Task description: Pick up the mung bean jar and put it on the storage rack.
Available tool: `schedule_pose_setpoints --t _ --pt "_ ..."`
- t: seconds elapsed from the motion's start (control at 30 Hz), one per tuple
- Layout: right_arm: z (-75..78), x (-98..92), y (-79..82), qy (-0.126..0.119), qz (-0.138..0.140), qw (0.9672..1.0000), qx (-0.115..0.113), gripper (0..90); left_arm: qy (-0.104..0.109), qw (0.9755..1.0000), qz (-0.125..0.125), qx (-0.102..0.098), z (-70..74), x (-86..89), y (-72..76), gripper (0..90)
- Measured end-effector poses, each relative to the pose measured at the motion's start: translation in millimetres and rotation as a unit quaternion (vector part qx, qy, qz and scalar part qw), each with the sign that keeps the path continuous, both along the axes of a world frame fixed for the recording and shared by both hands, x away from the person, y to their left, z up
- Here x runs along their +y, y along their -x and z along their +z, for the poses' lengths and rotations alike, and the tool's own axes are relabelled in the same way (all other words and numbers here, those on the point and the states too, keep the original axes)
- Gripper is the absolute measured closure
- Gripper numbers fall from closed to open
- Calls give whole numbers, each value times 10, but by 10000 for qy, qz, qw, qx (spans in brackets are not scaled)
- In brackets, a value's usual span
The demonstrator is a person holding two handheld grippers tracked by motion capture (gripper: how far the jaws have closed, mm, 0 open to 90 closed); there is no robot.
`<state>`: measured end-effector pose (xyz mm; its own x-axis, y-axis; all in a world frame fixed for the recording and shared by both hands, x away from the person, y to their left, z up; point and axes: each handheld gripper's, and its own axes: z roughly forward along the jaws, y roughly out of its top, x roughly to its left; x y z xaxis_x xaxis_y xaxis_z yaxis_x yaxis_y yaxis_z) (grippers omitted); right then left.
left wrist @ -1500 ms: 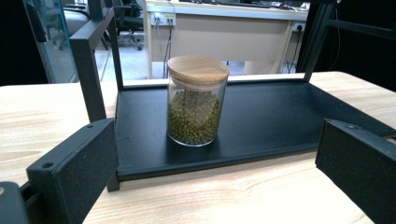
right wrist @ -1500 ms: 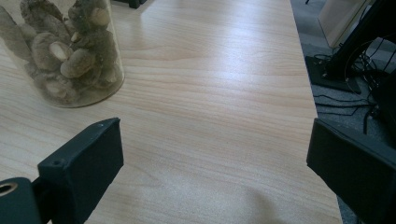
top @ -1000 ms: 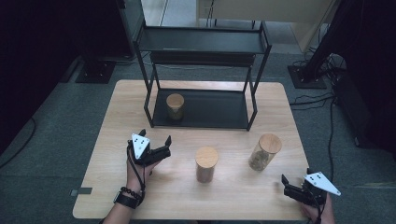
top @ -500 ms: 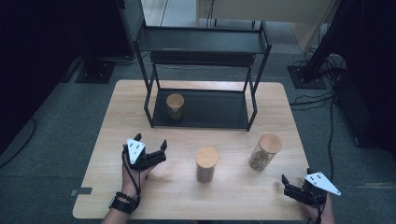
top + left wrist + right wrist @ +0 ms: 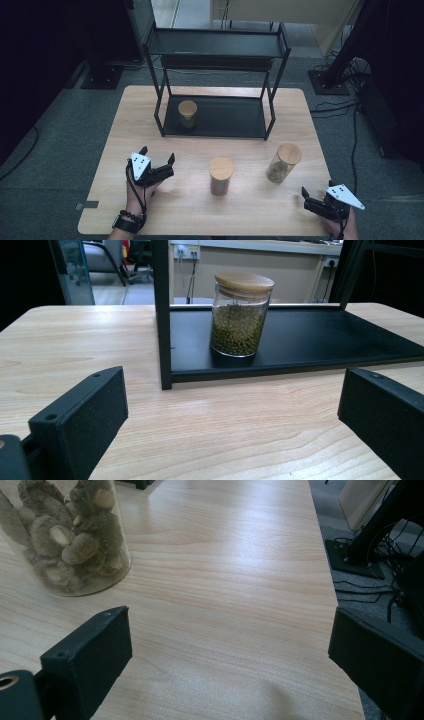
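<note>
The left gripper sits over the near-left part of the wooden table, jaws spread wide with nothing between them, and it points up the table toward the black rack. In the left gripper view the two black jaws stand far apart at the bottom corners, bare wood between them, and straight ahead is the jar of green beans, upright with its wooden lid on, standing on the rack's bottom shelf just inside the front-left post. From the high view that jar is well apart from the gripper.

Over at the near-right corner, the right gripper is held at the table's edge, jaws also wide and empty. Its own view shows bare wood between them, with the jar of brown lumps off to the upper left, clear of the jaws. In the high view that jar stands near the right gripper, and a third jar, lidded, stands at mid-table between the two hands.
</note>
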<state>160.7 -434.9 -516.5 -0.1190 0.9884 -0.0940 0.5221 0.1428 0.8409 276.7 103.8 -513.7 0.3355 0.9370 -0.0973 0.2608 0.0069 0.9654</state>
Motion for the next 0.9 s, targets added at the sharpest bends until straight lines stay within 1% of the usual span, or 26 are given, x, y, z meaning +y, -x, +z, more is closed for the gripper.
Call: schedule_pose_setpoints --t 0.5,0.73,0.87,0.9 --pt "0 3 3 16 -2 10000 -11 34 24 9999 100 83 -73 132 109 0" --pt "-1 8 5 30 23 10000 -13 34 -26 9999 96 90 -93 206 201 0" --pt "-1 12 3 60 28 10000 -4 34 -1 9999 102 92 -91 264 261 0" --pt "-1 13 4 65 27 10000 -6 34 -26 9999 87 96 -95 277 281 0"
